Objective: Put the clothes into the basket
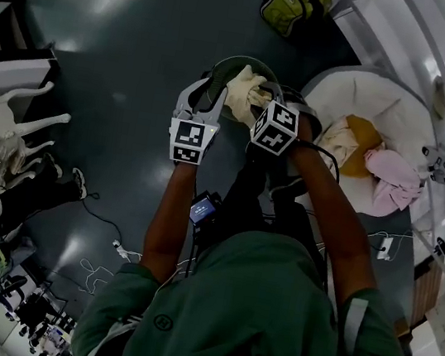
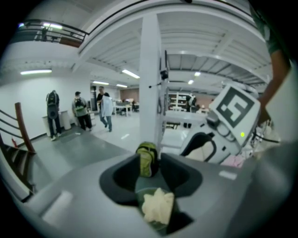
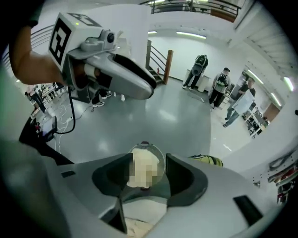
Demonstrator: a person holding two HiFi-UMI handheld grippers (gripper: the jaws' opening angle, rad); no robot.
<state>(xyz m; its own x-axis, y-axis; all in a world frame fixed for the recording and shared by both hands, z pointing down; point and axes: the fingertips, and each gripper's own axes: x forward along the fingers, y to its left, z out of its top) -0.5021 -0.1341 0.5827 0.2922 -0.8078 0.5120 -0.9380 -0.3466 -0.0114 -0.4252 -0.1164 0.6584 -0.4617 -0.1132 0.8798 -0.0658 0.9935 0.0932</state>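
Note:
A round dark mesh basket [image 1: 222, 72] stands on the grey floor below both grippers, with a cream cloth [image 1: 244, 93] lying in it. My left gripper [image 1: 205, 95] hangs over its left rim, jaws apart and empty; between them I see the basket [image 2: 156, 223] and the cream cloth [image 2: 158, 207] beyond. My right gripper [image 1: 270, 101] points steeply down over the basket [image 3: 160, 155], jaws wide with nothing pressed between them. More clothes lie at the right: a pink cloth [image 1: 394, 179] and a yellow and cream one [image 1: 350, 139].
The pink and yellow clothes rest on a white round cushion [image 1: 362, 90]. A yellow-green backpack [image 1: 295, 0] sits on the floor beyond the basket. White animal figures [image 1: 4, 130] and cables [image 1: 105, 230] lie at the left. A white pillar [image 2: 151, 83] and standing people [image 2: 81, 111] are farther off.

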